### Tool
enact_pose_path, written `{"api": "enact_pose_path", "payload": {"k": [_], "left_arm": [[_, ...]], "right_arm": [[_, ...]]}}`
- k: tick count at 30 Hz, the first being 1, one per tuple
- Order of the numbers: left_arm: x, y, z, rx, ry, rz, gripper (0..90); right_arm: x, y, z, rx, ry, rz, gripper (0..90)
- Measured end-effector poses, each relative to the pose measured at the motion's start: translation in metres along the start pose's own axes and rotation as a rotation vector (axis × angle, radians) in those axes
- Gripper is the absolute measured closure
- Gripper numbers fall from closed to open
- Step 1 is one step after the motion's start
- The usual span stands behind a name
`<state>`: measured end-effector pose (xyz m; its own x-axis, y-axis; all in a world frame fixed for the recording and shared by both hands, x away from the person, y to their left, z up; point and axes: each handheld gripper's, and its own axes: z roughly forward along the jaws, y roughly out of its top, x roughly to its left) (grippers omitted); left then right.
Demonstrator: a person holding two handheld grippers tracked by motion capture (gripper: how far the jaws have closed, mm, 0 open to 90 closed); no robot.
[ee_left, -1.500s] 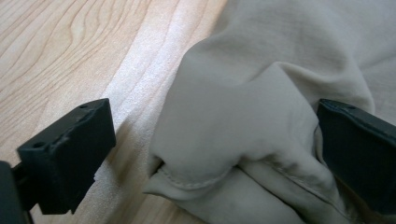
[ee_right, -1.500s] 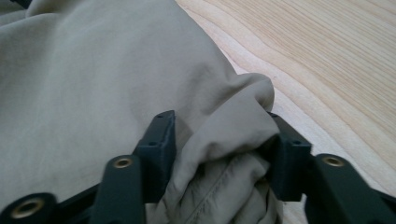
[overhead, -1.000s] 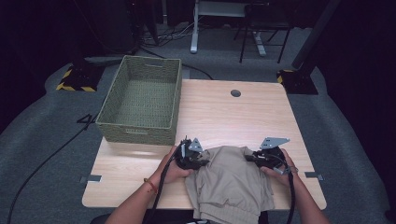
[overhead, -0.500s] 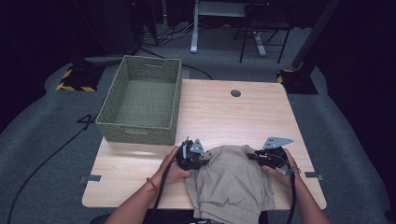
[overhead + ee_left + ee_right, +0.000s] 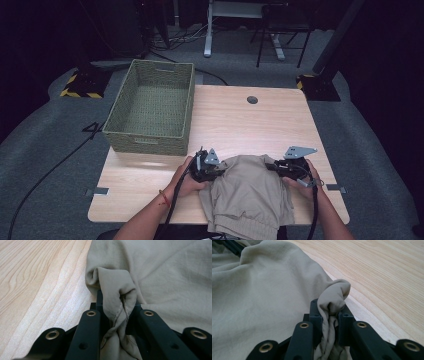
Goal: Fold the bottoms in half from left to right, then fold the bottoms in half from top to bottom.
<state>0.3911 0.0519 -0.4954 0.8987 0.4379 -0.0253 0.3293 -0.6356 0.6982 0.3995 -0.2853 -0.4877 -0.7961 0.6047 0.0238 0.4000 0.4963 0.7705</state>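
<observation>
Both tools — left tool (image 5: 221, 170) and right tool (image 5: 270, 166) — pinch my cloth's (image 5: 248, 192) far corners at the bench's (image 5: 240, 125) near edge; next, I'd judge, lift evenly.

No text, label, brand, number or sign can be read on anything here.

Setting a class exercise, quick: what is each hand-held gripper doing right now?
Left hand-held gripper: closed on a bunched fold of the beige cloth garment.
Right hand-held gripper: closed on another fold of it.
</observation>
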Motion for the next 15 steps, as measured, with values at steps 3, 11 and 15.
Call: {"api": "enact_pose_path", "payload": {"k": [3, 11, 15], "left_arm": [[0.000, 0.001, 0.001, 0.005, 0.000, 0.008, 78.8], [0.000, 0.005, -0.001, -0.016, 0.023, 0.012, 78.9], [0.003, 0.011, -0.004, -0.031, 0.052, 0.023, 79.1]], "right_arm": [[0.001, -0.001, -0.001, 0.005, -0.009, -0.001, 78.3], [0.000, 0.001, -0.005, -0.015, -0.013, 0.003, 78.3], [-0.007, 0.006, -0.009, -0.037, -0.008, 0.018, 78.5]]}}
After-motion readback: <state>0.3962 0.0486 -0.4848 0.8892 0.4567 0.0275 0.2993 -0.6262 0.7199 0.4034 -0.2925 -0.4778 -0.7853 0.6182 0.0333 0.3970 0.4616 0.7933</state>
